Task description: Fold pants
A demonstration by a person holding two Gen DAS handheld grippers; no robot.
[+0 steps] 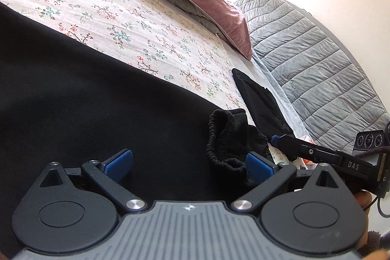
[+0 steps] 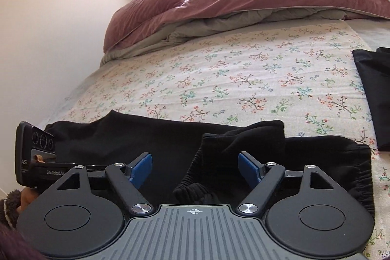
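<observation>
Since the pants (image 2: 136,145) are soft and limp, you should pinch the cuff (image 2: 192,184) at 6 o'clock; both grippers' fingers (image 2: 143,168) gape empty.

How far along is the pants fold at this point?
Done: the black pants lie flat on the floral sheet, elastic waistband flipped over. In hand: nothing; left claw and right claw are open over the fabric. Left: tidying that bunched waistband and further folds. A second black garment lies apart.
</observation>
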